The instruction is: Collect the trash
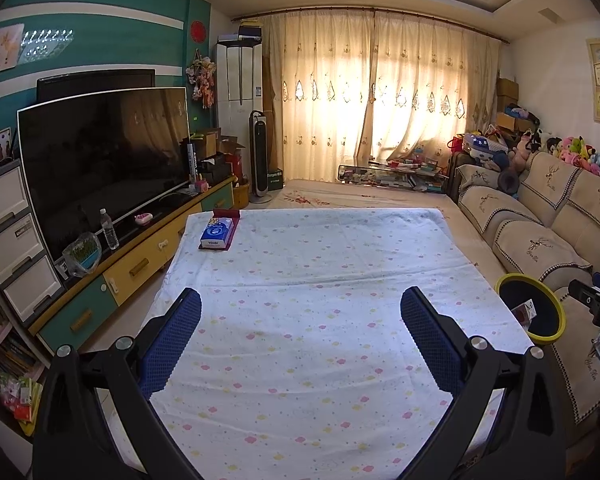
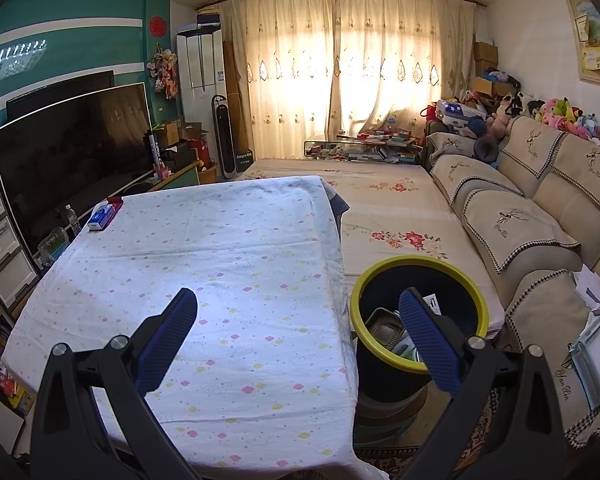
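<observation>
A black bin with a yellow rim (image 2: 452,280) stands off the right edge of the table; it holds a foil tray (image 2: 384,326) and some packaging. It also shows in the left wrist view (image 1: 556,308). My left gripper (image 1: 300,304) is open and empty above the cloth-covered table (image 1: 300,264). My right gripper (image 2: 298,304) is open and empty, its right finger over the bin, its left finger over the table (image 2: 220,248). A blue tissue pack (image 1: 217,233) lies on a dark red holder at the table's far left corner, also in the right wrist view (image 2: 100,216).
A TV (image 1: 104,160) on a low cabinet (image 1: 132,268) with a water bottle (image 1: 109,229) runs along the left. A beige sofa (image 2: 540,208) lines the right, with a flowered mat (image 2: 388,216) beside it. A cluttered glass table (image 2: 364,148) stands by the curtains.
</observation>
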A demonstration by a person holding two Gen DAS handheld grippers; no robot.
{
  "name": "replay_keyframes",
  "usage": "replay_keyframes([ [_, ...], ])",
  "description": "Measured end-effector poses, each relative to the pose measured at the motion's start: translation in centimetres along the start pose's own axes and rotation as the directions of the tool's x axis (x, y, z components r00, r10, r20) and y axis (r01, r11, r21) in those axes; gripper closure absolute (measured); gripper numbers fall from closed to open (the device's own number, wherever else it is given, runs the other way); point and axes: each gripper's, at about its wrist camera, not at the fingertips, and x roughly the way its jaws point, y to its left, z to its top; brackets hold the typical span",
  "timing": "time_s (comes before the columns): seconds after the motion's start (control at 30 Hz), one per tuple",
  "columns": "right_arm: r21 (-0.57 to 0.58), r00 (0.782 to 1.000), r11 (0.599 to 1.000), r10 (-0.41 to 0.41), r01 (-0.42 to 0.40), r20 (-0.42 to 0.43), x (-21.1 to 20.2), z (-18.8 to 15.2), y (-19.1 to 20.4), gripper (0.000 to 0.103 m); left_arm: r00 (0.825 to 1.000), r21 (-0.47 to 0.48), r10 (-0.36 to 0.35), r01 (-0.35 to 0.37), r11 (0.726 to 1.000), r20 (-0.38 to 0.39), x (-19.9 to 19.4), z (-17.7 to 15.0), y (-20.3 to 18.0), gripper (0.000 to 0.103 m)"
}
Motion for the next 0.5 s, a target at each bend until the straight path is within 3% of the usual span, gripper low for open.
replay_keyframes([
  [0.5,0.002,1.0,1.0,0.004,-0.004,-0.002,0.24,-0.12,0.06,0.007,1.0,0.006,-0.001,0.001,1.0,-0.007,0.48,-0.27,-0.21,0.005],
])
